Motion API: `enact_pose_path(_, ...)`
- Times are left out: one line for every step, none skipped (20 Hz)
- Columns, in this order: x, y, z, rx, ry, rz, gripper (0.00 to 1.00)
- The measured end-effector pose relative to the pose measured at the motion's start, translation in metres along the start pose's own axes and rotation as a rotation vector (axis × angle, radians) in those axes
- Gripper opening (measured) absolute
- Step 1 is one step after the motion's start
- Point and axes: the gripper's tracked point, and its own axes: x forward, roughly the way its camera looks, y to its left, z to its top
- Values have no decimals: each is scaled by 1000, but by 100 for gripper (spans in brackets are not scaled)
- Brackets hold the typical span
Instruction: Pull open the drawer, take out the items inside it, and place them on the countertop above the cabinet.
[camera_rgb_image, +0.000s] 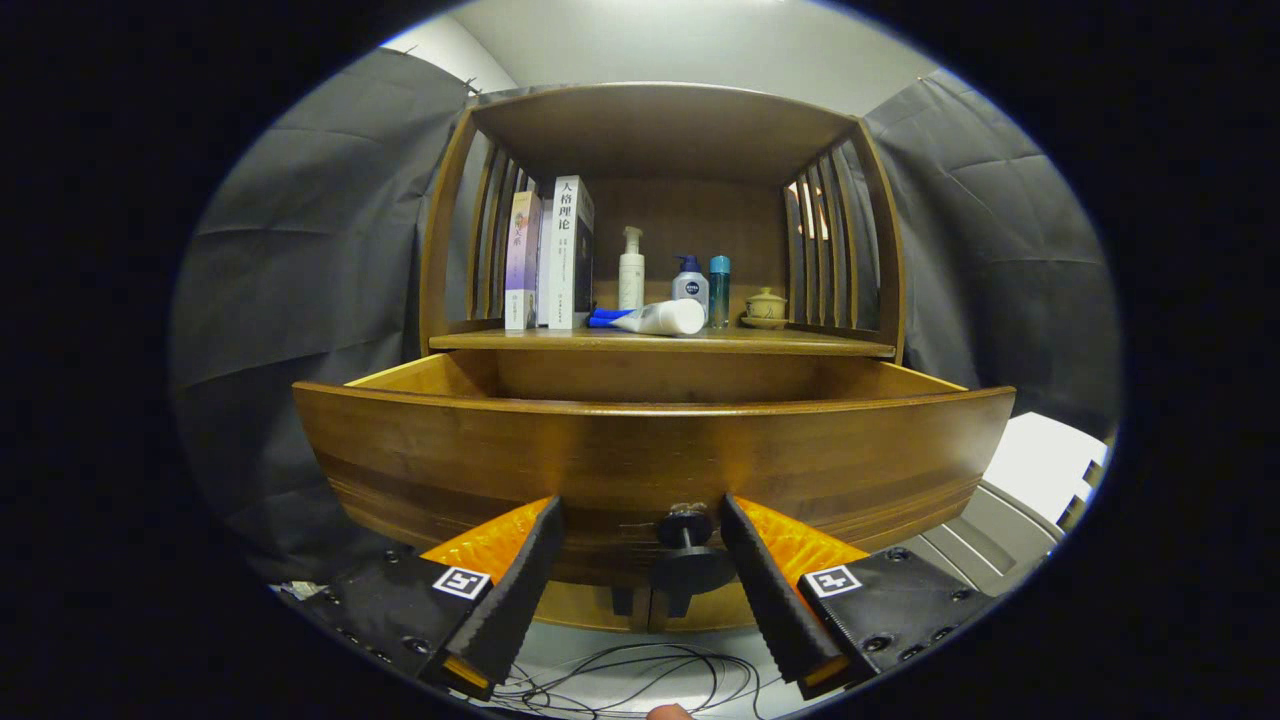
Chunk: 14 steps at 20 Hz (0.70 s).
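Glossy varnished wood drawer (650, 455)

Drawer (650, 450) front panel blocks its inside from view; contents cannot be told. Gripper (640, 520) fingers spread either side of the knob (688, 565), tips apart from it; finger bases cut off at the bottom. Knob's mount partly hidden behind its own disc. Beyond the fingers, on the countertop (665, 341): a tube (655, 318) lying down hides the bases of the bottles (690, 282) behind it. Books (555, 255) overlap, the rear one mostly covered. Small lidded cup (766, 305) too small for detail. Cables (640, 680) below the fingers run out of view. A fingertip (668, 712) barely shows, cut off.
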Motion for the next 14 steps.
enact_pose_path(5,0,2,1,1,-1,98)
enact_pose_path(10,0,3,1,0,-2,98)
enact_pose_path(15,0,5,2,-2,-3,98)
enact_pose_path(19,1,7,3,-4,-5,98)
enact_pose_path(23,1,11,3,-13,-6,98)
enact_pose_path(27,1,14,4,-21,-8,98)
enact_pose_path(33,2,13,17,-7,-7,98)
enact_pose_path(38,4,17,23,-19,-6,98)
enact_pose_path(43,5,17,31,-9,-2,99)
enact_pose_path(47,5,19,31,-20,-5,98)
enact_pose_path(53,6,18,31,-15,-6,98)
enact_pose_path(57,6,20,26,-23,-10,97)
enact_pose_path(61,6,20,21,-21,-14,97)
enact_pose_path(65,6,21,17,-27,-17,97)
